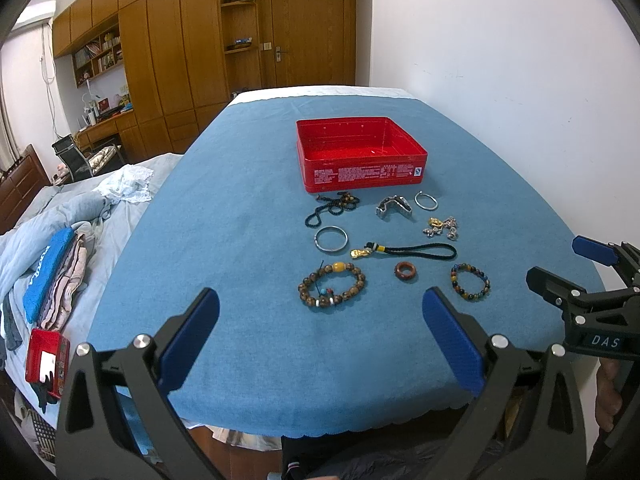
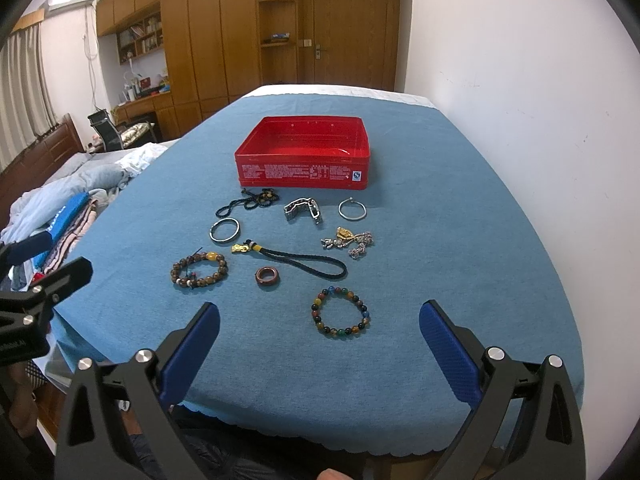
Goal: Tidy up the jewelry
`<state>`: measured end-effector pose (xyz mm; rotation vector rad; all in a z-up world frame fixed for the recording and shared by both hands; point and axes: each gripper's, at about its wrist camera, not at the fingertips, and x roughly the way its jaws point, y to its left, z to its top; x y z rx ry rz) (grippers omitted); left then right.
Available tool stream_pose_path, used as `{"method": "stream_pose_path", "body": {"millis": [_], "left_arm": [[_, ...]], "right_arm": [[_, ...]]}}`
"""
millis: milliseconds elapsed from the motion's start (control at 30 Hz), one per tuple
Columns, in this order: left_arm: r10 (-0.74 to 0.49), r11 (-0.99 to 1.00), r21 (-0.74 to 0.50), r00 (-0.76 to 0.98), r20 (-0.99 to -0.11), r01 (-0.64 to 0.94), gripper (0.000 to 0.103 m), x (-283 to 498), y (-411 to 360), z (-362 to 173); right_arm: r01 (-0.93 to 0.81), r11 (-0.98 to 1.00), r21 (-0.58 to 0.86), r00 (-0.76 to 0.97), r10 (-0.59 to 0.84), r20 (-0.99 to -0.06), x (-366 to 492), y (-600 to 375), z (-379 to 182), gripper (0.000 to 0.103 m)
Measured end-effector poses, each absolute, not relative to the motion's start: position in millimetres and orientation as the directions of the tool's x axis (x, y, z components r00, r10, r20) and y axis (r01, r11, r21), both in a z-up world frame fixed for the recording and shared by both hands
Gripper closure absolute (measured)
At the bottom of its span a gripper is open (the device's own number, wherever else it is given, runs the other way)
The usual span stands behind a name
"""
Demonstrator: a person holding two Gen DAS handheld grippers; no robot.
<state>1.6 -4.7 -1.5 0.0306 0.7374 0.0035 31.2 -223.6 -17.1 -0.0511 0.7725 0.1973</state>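
- The left claw hangs spread wide, gripping nothing, over the near edge of the blue cloth.
- The brown bead bracelet lies flat just ahead, between its fingers.
- The right claw is likewise spread and bare; the many-coloured bead bracelet lies flat just ahead of it.
- Farther out, the black cord with a gold charm runs crosswise, charm toward the left, loop to the right.
- Near the cord sits a small reddish ring.
- Beyond the jewelry stands the open red tin, its long side facing both claws.
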Motion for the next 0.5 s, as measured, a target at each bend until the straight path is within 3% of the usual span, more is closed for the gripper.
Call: {"method": "stream_pose_path", "body": {"millis": [500], "left_arm": [[0.014,1.000,0.028,0.740,-0.672,0.007,0.003,1.8,-4.7,-1.6]], "right_arm": [[-0.195,0.981,0.025,0.699,0.157,-0.698,30.5,-223.0,-17.0,0.004]]}}
